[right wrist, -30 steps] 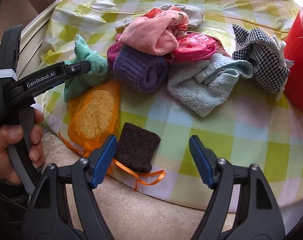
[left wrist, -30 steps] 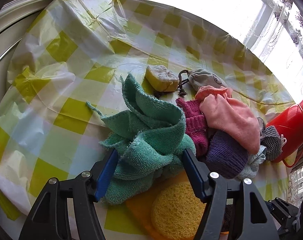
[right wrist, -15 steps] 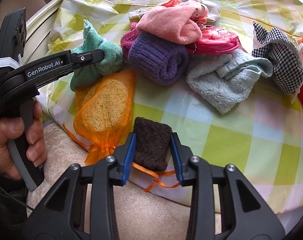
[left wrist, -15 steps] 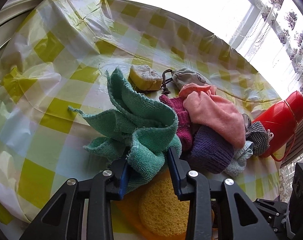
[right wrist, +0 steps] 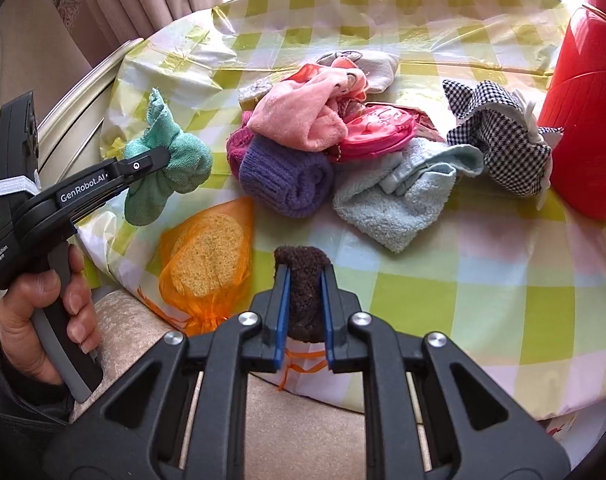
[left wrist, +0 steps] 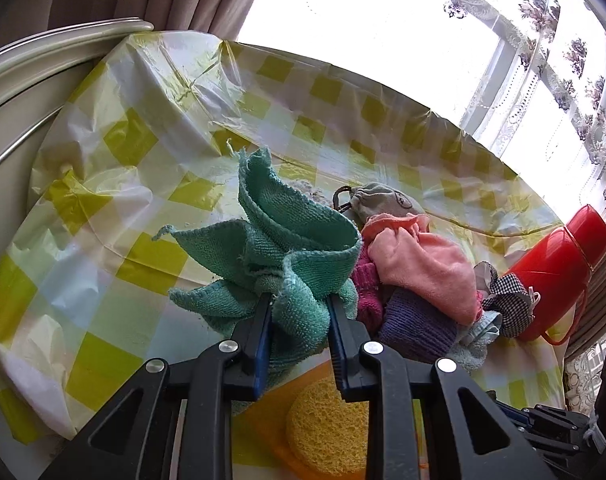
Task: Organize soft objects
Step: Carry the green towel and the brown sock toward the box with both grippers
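Left wrist view: left gripper, wide a second ago, is closing and now pinches the crumpled green terry cloth, lifted off the yellow-checked plastic tablecloth.

Right wrist view: right gripper, likewise wide before, clenched on the dark brown knitted roll near the table's front edge. Both items appear ready for sorting.

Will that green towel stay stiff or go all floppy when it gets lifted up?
Probably floppy: the green towel bunches where the left gripper pinches it, corners drooping. Likely light, being thin terry cloth. It probably won't slip; the closing jaws squeeze its folds.
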Demonstrator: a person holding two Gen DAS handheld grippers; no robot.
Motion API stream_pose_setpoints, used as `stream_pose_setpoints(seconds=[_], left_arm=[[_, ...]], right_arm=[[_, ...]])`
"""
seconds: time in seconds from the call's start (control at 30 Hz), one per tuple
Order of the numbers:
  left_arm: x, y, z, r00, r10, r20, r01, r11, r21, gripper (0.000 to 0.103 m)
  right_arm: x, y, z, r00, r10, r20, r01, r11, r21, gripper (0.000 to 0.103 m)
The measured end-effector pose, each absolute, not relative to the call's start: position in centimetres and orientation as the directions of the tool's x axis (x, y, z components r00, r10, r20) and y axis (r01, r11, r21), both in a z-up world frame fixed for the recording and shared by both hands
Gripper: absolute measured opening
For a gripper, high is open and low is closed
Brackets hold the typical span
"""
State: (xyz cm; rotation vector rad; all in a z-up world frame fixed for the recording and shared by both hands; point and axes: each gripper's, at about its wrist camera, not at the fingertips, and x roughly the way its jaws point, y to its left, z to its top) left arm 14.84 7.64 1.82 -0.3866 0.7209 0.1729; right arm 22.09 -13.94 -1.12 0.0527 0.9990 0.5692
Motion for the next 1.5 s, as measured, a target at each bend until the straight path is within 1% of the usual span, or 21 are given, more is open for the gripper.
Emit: stream_pose_setpoints(seconds=[0.3, 0.5, 0.77, 0.93, 1.13, 1.33, 1.5], left_arm=[[13.1, 4.8, 4.6, 0.792, 0.008, -0.610, -0.221, 0.935, -0.276, 0.026], [12.9, 0.9, 5.4, 0.796, -0.081, -0.600, -0.129, 0.946, -0.298, 0.026], [12.9, -6.4, 6.2, 0.768, -0.235, -0.596, 0.039, 0.946, -0.322, 0.026], [12.9, -12.2, 6.5, 0.723, -0.342, -0.600, 0.167, 0.929, -0.330, 0.026], [12.9, -20.1, 6.5, 0.625, -0.484, -0.613, 0.334, 0.875, -0.351, 0.027], [12.9, -28.0, 6.3, 0.525, -0.564, -0.637, 0.480, 0.815, -0.325, 0.027], [13.2, -33.2, 5.9, 0.443, -0.608, -0.659, 0.554, 0.764, -0.331, 0.027]], right_arm=[[21.3, -17.9, 0.7, 0.494, 0.463, -0.736, -0.355, 0.880, 0.316, 0.017], [19.8, -22.9, 1.4, 0.535, 0.423, -0.732, -0.282, 0.905, 0.317, 0.017], [16.6, -32.2, 1.4, 0.581, 0.294, -0.759, -0.116, 0.953, 0.280, 0.017], [14.9, -38.1, 0.8, 0.595, 0.198, -0.779, 0.015, 0.966, 0.257, 0.017], [13.0, -43.2, 0.5, 0.602, 0.073, -0.795, 0.142, 0.970, 0.197, 0.017], [11.5, -47.2, 0.5, 0.606, -0.002, -0.795, 0.235, 0.956, 0.176, 0.017], [10.5, -49.3, 0.7, 0.610, -0.031, -0.792, 0.283, 0.942, 0.181, 0.017]])
